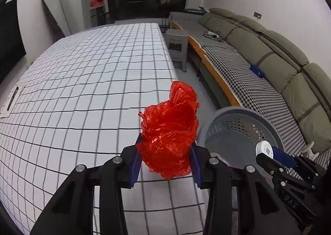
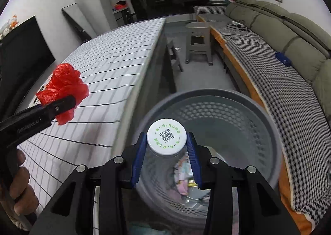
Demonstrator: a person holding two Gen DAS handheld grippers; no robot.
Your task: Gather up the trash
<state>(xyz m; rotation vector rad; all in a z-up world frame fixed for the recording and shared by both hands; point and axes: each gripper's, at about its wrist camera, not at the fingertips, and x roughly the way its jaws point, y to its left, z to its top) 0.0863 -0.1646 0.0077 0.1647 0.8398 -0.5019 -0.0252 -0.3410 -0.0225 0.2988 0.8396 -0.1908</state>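
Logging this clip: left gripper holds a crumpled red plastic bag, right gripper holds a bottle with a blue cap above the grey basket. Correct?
Not quite: the bottle's cap is white, as the right wrist view shows. The rest stands: left gripper holds the red plastic bag, right gripper holds the bottle above the grey basket.

both grippers tilted down; left gripper (image 1: 165, 160) pinching the red bag (image 1: 169, 127), right gripper (image 2: 166, 156) clamped on a bottle (image 2: 165, 142), hand (image 2: 18, 183) on the left handle
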